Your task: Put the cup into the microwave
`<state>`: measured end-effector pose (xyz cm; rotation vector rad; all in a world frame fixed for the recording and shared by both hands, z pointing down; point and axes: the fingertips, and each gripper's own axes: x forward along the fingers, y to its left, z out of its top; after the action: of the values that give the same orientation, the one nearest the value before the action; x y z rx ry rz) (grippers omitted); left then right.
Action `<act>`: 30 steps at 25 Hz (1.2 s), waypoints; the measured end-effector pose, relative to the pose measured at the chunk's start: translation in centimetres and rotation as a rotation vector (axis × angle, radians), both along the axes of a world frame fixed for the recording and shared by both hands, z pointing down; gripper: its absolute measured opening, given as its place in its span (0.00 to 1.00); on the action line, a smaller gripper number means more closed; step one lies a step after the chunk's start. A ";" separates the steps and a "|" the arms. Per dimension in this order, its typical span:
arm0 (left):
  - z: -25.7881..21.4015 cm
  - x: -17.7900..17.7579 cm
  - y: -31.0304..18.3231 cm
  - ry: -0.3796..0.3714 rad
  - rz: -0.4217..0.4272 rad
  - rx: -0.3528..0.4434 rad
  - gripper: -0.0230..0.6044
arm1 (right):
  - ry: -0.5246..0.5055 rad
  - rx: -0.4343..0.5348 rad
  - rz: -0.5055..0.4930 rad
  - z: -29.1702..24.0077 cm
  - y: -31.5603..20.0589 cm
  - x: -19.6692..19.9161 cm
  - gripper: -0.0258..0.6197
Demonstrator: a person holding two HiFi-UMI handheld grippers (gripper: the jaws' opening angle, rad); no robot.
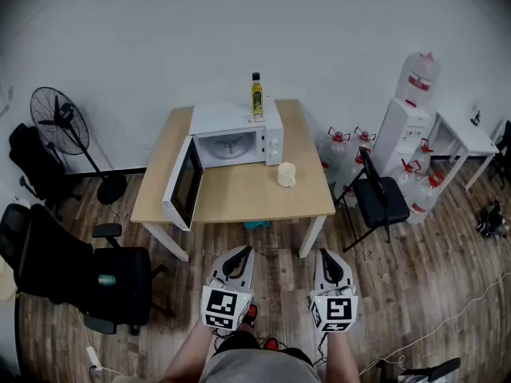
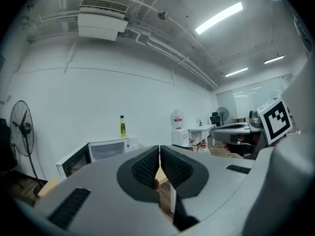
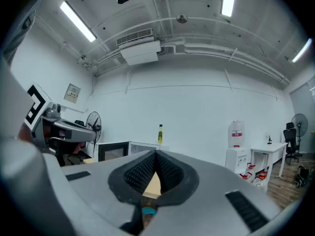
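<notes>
**Fig. 1. Before the reach.** The microwave (image 1: pixel 239 140) stands on the table (image 1: pixel 239 202) with its door (image 1: pixel 185 183) swung wide, so the cavity is ready to receive the cup (image 1: pixel 287 175). The cup sits upright on the tabletop just right of the oven. 1 bottle (image 1: pixel 256 96) stands on the oven's top. Both tools are held low, well short of the table. The left gripper (image 1: pixel 241 254) and right gripper (image 1: pixel 326 255) each have their jaws pressed together, with nothing between them.
</notes>
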<state>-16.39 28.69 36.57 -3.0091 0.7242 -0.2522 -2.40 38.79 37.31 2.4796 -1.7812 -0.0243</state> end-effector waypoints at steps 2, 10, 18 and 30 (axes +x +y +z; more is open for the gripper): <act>-0.1 0.2 0.2 0.002 0.000 0.001 0.08 | -0.004 0.001 0.000 -0.1 0.2 0.2 0.07; -0.1 1.2 0.3 0.011 -0.006 -0.002 0.08 | -0.009 0.009 -0.010 -0.1 0.4 1.1 0.07; 0.5 3.1 -2.6 0.017 -0.023 -0.009 0.08 | 0.001 0.004 -0.023 0.0 -2.4 3.4 0.07; 1.7 9.7 -15.2 -0.007 -0.047 -0.029 0.08 | -0.029 -0.016 -0.044 1.6 -14.9 10.1 0.07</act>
<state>-6.74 13.52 38.32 -3.0198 0.7979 -0.2765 7.74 23.94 38.87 2.4417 -1.8393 0.0227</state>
